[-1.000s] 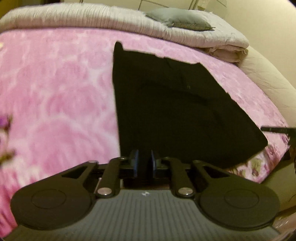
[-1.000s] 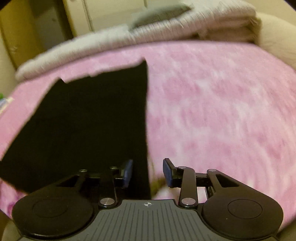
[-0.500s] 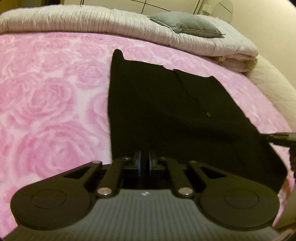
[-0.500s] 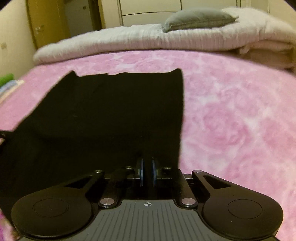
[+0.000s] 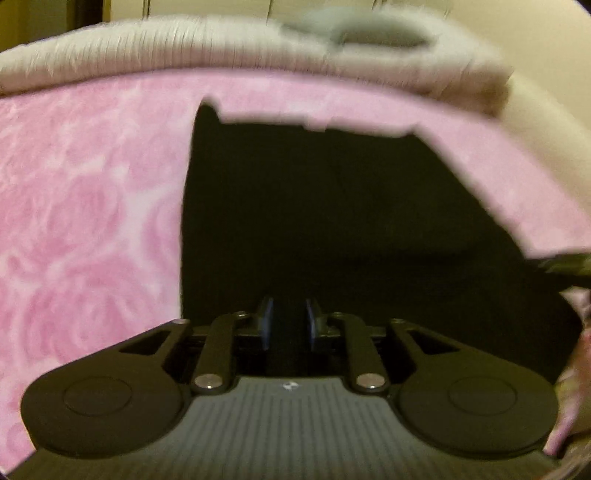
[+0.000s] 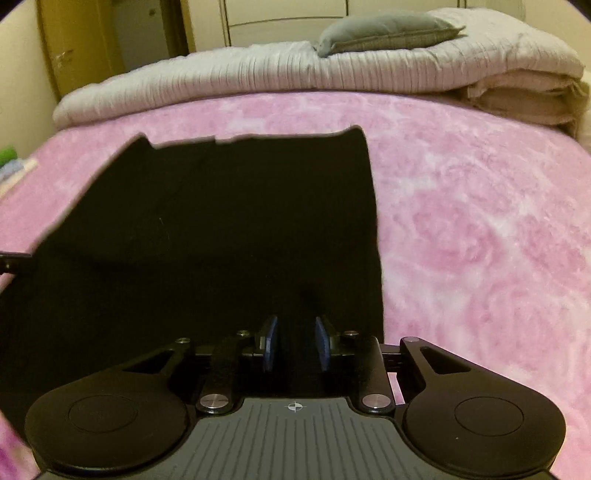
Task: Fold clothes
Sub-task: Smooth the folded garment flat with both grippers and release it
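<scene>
- Left gripper [image 5: 288, 325]: jaws opening, blue pads parted with a gap showing; black garment [image 5: 332, 229] lying under and between the pads, near hem at the fingertips, not pinched as far as can be told.
- Right gripper [image 6: 295, 341]: jaws likewise opening, pads apart, hovering over the garment's [image 6: 207, 236] near right corner; cloth beneath them, apparently released.
- Judging the step: letting go of the near hem, one gripper at each corner, cloth draped with a low crease running across its middle.
- Next move likely calling for drawing both grippers clear without dragging the hem, then re-gripping an edge for a further fold.
- Garment lying spread on the pink blanket [image 6: 480, 229], far edge ragged, reaching toward the grey quilt [image 6: 258, 70].
- Grey pillow [image 6: 388, 31] resting on the quilt, well apart from the garment.
</scene>
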